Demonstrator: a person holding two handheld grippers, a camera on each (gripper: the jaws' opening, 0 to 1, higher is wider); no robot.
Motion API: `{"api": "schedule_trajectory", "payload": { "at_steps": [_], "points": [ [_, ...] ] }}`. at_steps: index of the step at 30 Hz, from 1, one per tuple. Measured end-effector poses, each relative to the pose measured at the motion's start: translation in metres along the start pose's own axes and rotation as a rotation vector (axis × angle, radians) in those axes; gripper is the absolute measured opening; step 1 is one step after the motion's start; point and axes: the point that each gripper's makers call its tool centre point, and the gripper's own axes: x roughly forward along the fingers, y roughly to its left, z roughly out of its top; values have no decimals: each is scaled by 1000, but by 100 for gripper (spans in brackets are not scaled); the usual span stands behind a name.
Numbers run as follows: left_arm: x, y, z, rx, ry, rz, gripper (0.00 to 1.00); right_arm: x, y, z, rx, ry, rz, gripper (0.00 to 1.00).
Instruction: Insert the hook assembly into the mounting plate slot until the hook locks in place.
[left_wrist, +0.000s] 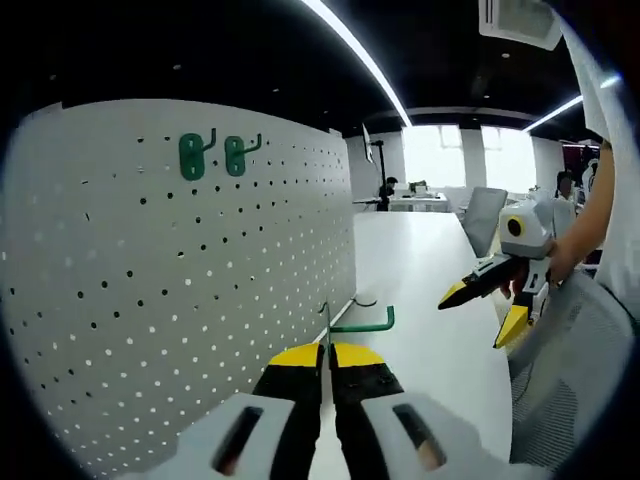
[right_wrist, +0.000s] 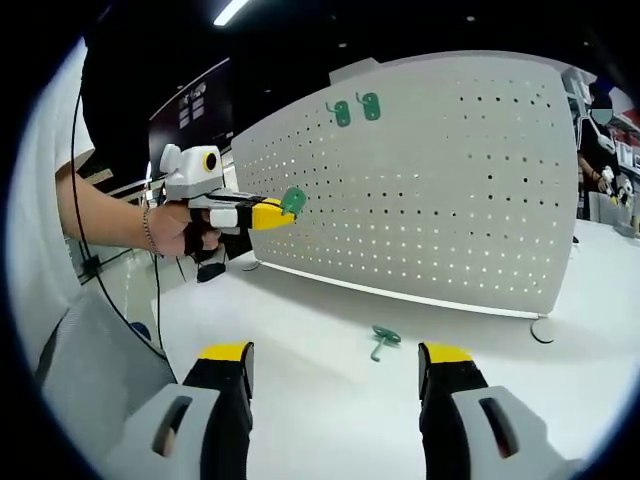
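Green hook (left_wrist: 362, 325) is clamped in the left hand-held gripper (left_wrist: 328, 352), held just off the white pegboard (left_wrist: 180, 290), probably lining up a hole. Right hand-held gripper (right_wrist: 335, 360) hangs released over the desk (right_wrist: 300, 320), near a spare hook (right_wrist: 382, 340).

A long white counter (right_wrist: 300, 330) carries everything. A white perforated pegboard (right_wrist: 430, 190) stands upright on it, its lower edge running along the counter surface. A single green hook (right_wrist: 382, 340) lies loose on the bare counter, a little out from the foot of the pegboard. Near the pegboard's end corner, a small dark ring-shaped thing (right_wrist: 541, 331) rests on the counter; what it is cannot be told
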Motion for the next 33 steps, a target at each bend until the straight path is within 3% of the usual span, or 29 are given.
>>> {"api": "schedule_trajectory", "payload": {
  "at_steps": [12, 14, 16, 20, 33],
  "points": [
    [-19, 2, 19, -45, -80, 69, 2, 0, 3, 1, -5, 0, 9, 64],
    [-25, 5, 25, -14, -103, 109, 2, 0, 3, 1, -4, -3, 9, 64],
    [-27, -1, 30, -53, -133, 79, 2, 0, 2, 1, -5, -2, 7, 64],
    [-31, -5, 25, -42, -119, 92, 2, 0, 3, 1, -6, -5, 9, 64],
    [-43, -17, 33, -63, -161, 101, 2, 0, 5, 2, -11, -3, 14, 64]
  ]
}}
